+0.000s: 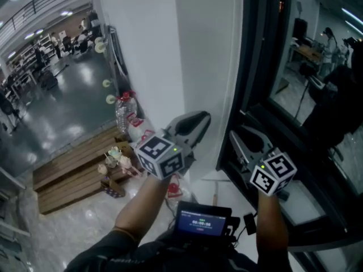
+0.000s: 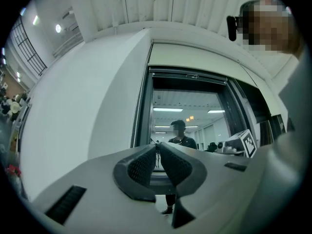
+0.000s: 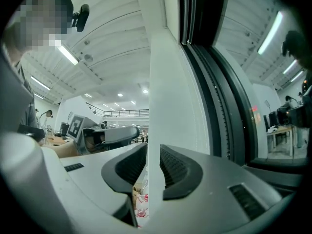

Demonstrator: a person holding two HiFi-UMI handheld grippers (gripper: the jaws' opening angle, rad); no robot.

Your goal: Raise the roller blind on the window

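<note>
The roller blind (image 2: 188, 82) shows, as far as can be told, only as a dark flat band under a slim rail at the head of the window (image 2: 195, 116). The glass below it is bare, smooth and mirror-like. Its frame (image 1: 255, 67) is black, straight-edged metal, and in the right gripper view a fine line of small beads (image 3: 222, 116) runs down its inner channel; whether that is a cord or a track cannot be told.

The left hand-held gripper (image 2: 157, 147) points at the window. Its grey moulded jaws, faced with dark ribbed pads, stand slightly apart with only a narrow slit between them, and nothing is pinched there. The right hand-held gripper (image 3: 147, 150) has its jaws spread wider and empty, the matte white wall (image 1: 153, 50) showing through the gap. Each carries a cube (image 1: 161, 154) with black-and-white square markers.

Further out, on the glossy grey floor (image 1: 62, 101), lie rough wooden planks (image 1: 74, 169) and a clear plastic bottle (image 1: 125, 109). A small glowing screen (image 1: 201, 222) sits at the person's chest.
</note>
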